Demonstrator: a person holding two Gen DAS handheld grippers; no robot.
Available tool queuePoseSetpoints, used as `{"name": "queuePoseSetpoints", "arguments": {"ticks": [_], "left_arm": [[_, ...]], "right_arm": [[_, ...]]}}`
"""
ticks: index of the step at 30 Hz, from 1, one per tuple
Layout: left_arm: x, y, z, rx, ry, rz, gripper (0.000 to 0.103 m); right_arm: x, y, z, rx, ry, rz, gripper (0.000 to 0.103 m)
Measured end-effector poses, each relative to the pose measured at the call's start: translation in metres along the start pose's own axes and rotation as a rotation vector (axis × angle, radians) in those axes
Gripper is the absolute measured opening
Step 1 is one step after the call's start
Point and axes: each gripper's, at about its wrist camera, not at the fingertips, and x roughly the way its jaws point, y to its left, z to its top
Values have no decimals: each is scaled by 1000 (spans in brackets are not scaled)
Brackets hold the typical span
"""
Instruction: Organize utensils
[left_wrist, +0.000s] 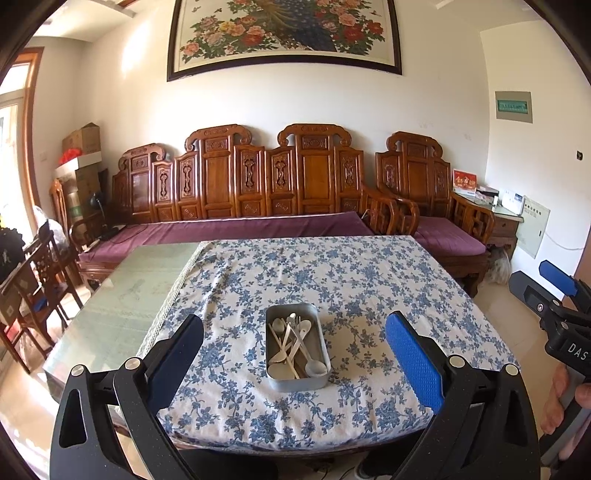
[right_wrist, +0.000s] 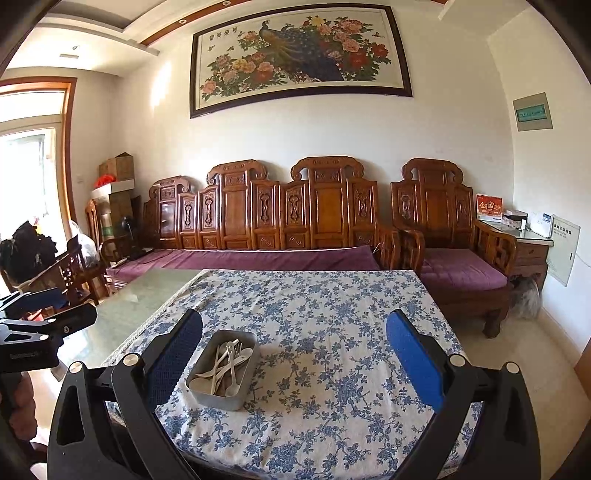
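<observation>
1. The spoons (left_wrist: 293, 341) (pale, jumbled and crossing one another) are seen lying inside the tin (left_wrist: 274, 374).
2. The tin is set on the cloth (left_wrist: 351, 280), toward its near edge.
3. The left gripper (left_wrist: 295, 350) is held wide above the tin, nothing gripped.
4. The right gripper (right_wrist: 295, 350) is spread wide too, the tin being framed near its left finger (right_wrist: 173, 358).

A matt metal tin (left_wrist: 297, 376) sits on floral cloth (left_wrist: 369, 280) beside the glossy glass tabletop (left_wrist: 125, 295).
</observation>
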Motion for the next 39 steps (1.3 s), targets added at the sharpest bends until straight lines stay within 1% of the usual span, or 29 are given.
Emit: {"name": "queuePoseSetpoints", "arguments": {"ticks": [39], "left_arm": [[-1, -1, 0, -5, -4, -2, 95]], "right_arm": [[-2, 2, -3, 3, -2, 6, 100]]}}
